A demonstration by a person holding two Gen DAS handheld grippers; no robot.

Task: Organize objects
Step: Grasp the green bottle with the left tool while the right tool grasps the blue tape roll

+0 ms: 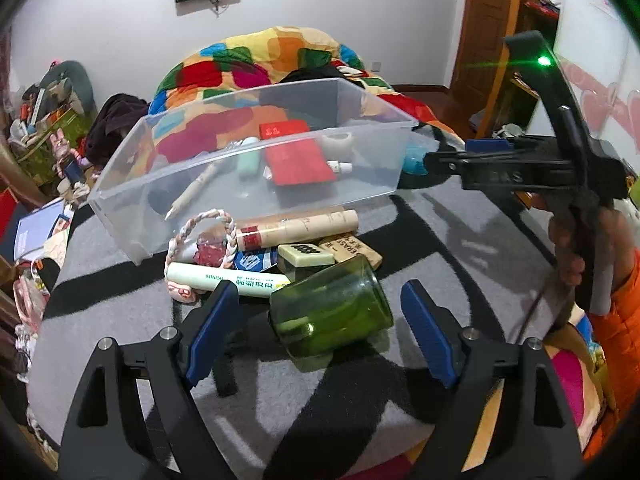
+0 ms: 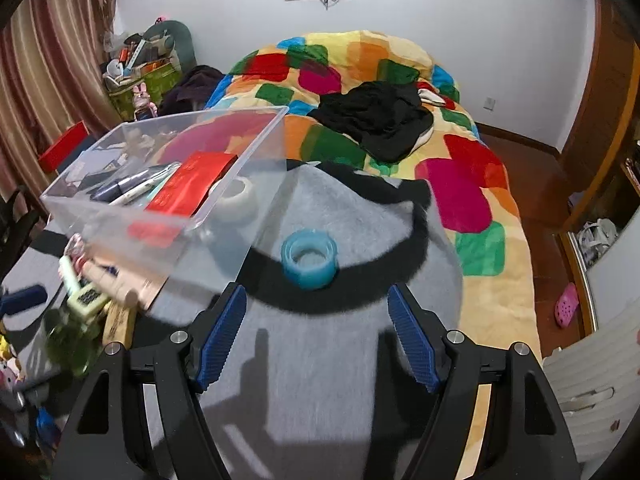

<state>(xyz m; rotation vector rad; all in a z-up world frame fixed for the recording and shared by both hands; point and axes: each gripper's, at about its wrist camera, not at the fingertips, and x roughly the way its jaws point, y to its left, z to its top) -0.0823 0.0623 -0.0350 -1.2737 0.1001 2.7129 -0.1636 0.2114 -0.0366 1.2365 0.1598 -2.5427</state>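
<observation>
Left wrist view: the left gripper (image 1: 316, 324) has its fingers apart around the green glass jar (image 1: 332, 308), which lies on its side, bottom toward the camera.
Right wrist view: the right gripper (image 2: 316, 328) is wide apart, with the blue tape roll (image 2: 310, 258) just ahead and the clear bin (image 2: 240, 184) to the left.

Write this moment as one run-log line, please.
left gripper: open, around lying green glass jar | right gripper: open, before blue tape roll | clear plastic bin: partly filled
</observation>
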